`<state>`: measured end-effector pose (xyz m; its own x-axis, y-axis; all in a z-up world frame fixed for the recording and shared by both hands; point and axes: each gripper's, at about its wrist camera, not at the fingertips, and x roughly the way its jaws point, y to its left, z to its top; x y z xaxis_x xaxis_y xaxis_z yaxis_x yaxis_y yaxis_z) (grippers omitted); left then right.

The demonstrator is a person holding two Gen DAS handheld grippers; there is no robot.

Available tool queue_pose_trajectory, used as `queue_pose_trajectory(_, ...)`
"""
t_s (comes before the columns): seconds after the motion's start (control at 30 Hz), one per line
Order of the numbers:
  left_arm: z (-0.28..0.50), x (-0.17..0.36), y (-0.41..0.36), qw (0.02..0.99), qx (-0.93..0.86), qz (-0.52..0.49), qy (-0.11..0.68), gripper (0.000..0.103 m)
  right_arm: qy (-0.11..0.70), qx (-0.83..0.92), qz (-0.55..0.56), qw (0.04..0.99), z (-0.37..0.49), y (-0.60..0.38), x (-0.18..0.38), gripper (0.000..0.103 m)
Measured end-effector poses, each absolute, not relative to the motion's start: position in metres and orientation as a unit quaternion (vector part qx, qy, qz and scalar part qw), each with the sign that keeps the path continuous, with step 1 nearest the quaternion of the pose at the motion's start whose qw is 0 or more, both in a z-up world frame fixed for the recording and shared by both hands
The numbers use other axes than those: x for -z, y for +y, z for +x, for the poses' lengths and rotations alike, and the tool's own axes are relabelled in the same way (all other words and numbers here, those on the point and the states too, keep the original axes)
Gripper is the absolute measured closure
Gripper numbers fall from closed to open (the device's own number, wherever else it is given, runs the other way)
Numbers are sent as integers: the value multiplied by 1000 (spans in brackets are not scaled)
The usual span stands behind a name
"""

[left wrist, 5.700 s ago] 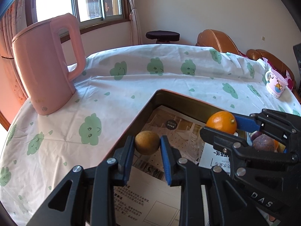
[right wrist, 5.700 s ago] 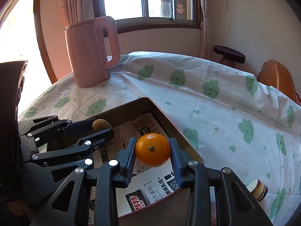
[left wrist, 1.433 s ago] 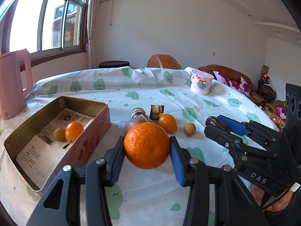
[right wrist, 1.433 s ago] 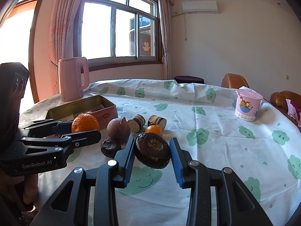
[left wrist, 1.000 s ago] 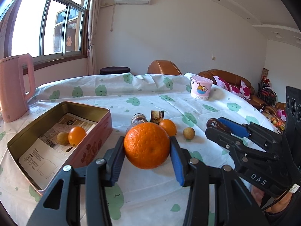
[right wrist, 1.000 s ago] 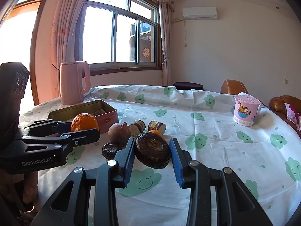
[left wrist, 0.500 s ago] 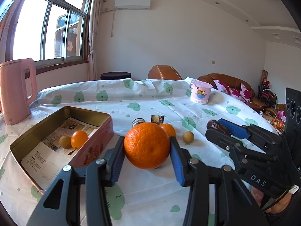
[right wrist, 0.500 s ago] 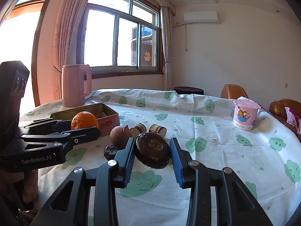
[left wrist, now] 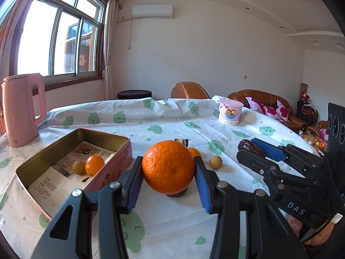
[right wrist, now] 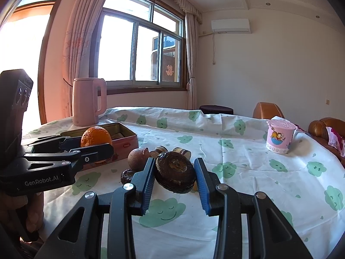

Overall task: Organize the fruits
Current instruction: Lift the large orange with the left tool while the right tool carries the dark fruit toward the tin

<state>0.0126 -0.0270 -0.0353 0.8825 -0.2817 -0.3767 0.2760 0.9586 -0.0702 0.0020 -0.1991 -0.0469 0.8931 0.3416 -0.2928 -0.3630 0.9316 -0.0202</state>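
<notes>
Both tongs grip fruit beside the tin's [left wrist: 120, 149] rim: left tongs [left wrist: 169, 185] an orange [left wrist: 168, 169], right tongs [right wrist: 174, 183] a dark fruit [right wrist: 175, 173].

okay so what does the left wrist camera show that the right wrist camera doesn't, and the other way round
Only the left wrist view looks into the tin: a small orange and a tan fruit lie on paper inside. It also shows a loose tan fruit on the cloth.

Only the right wrist view shows the round brown fruit and the flat dark fruit face-on in the right gripper.

Both show the big orange in the left gripper, the pink kettle and the pink cup.
</notes>
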Motion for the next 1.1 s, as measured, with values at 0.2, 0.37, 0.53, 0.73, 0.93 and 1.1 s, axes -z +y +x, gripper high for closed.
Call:
queue_pose_trajectory(0.2, 10, 34, -26, 972, 142, -8, 186, 55, 137, -183, -38, 973, 0, -200, 47, 64)
queue_pose_trajectory(0.37, 8, 33, -26, 974, 141, -9, 180, 55, 132, -185, -40, 973, -1, -200, 47, 64)
queue_pose_trajectory(0.53, 4, 32, -25, 976, 139, -8, 169, 55, 122, -185, -41, 974, -5, -200, 46, 64)
queue_pose_trajectory(0.73, 1, 31, -23, 978, 134, -10, 158, 55, 113, -190, -43, 974, -7, -201, 46, 64)
queue_pose_trajectory(0.93, 0, 29, -21, 980, 129, -16, 151, 55, 103, -195, -46, 974, -10, -201, 45, 64)
queue_pose_trajectory(1.1, 0, 29, -19, 981, 127, -19, 147, 55, 91, -199, -46, 975, -13, -202, 45, 64)
